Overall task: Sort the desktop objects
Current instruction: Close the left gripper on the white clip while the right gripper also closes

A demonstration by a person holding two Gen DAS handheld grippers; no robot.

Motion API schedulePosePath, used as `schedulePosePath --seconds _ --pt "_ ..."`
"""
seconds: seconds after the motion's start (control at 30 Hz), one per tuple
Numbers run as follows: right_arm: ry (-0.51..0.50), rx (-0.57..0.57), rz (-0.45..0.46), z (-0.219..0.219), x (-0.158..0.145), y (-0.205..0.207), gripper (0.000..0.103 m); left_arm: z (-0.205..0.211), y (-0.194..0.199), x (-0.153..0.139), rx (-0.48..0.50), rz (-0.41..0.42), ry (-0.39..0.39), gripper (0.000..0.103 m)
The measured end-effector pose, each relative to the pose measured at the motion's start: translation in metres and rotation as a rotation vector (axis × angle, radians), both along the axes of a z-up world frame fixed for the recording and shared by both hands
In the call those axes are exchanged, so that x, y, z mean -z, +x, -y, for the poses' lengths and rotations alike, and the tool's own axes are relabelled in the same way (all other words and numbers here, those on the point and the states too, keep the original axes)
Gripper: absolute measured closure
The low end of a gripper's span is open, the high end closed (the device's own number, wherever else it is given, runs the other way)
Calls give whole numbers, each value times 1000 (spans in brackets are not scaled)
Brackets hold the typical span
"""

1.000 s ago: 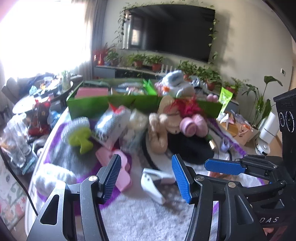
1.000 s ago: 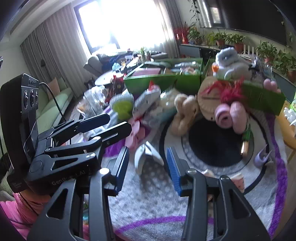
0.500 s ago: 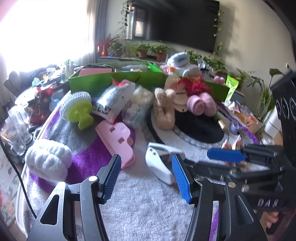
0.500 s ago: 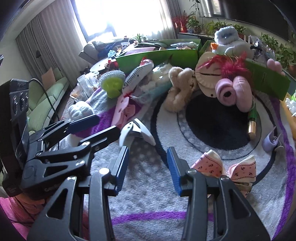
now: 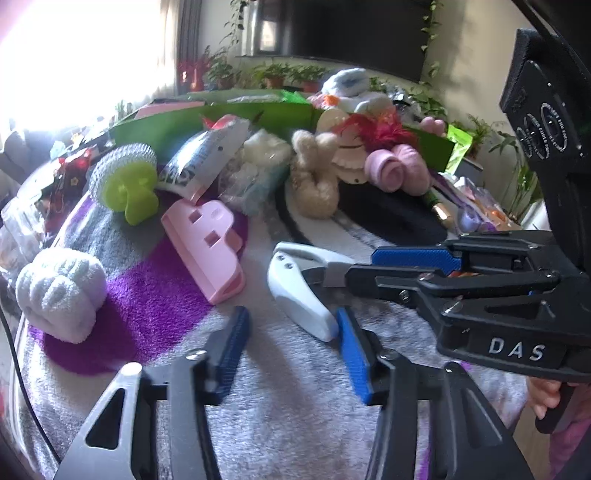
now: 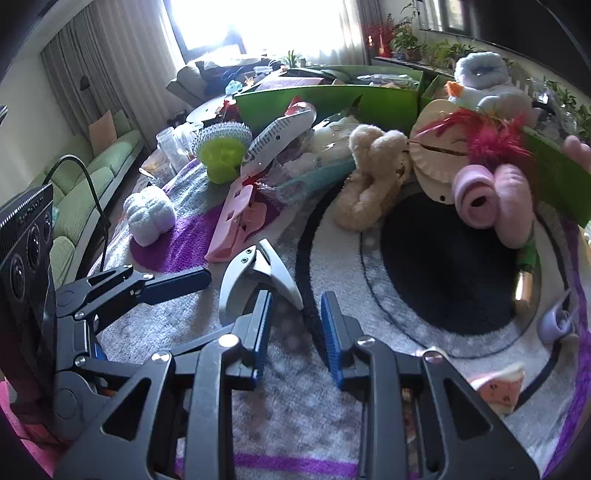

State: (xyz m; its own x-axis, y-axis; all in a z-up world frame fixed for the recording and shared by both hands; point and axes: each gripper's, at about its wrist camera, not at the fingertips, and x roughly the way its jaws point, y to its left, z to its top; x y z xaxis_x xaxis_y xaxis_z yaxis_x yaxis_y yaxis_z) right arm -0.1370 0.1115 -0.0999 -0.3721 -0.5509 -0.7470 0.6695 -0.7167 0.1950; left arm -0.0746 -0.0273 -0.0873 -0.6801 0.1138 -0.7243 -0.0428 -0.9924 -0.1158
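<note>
Nearest, the left gripper [image 5: 291,332] and the right gripper [image 6: 295,314] both point down at a fluffy grey-and-white mat [image 5: 295,406] with purple patches that covers the worktop, each with its blue-padded jaws apart and closing. Between them lies the white hole punch [image 5: 299,291], resting on the mat near its front edge; in the left wrist view its near handle sits just inside the right-hand pad, and whether they touch cannot be told. In the right wrist view the punch [image 6: 255,280] is just ahead of the pads, its spread handles pointing at them, with only bare mat between the jaws. A little open mat surrounds the punch on the near side, and a black round patch [image 6: 443,258] to the right is mostly bare. Beyond the punch lies a pink clip [image 5: 207,243], and toward the left edge a white knitted ball [image 5: 59,291]. Farther back stand a green-handled scrubber [image 5: 129,181], a grey-and-white packet [image 5: 203,158], a cream plush toy [image 5: 314,177] and pink rolled cloths [image 5: 395,170], all crowded together. Behind them runs a green box [image 6: 332,99] along the far edge, its contents mostly hidden by its wall. At the right edge a purple clip [image 6: 557,321] and a folded pink cloth [image 6: 498,391] are partly cut off. Farthest, a bright window [image 6: 266,18] washes out detail, with a green sofa [image 6: 92,184] at left and potted plants [image 5: 280,74] under a dark screen.
</note>
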Motion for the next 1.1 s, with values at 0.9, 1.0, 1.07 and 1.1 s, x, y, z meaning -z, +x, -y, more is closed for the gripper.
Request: schedulePosePath --seconds 0.9,1.0,1.07,1.1 --pt "-93 84 58 16 18 1 77 26 -15 2 28 -5 48 88" --pt "-106 82 61 17 18 -1 88 24 -18 3 39 -6 47 91" --pt "-103 77 65 19 19 -2 92 24 -19 3 41 -7 48 92" --pt "-96 79 58 21 18 -3 92 25 -19 2 41 -5 55 92"
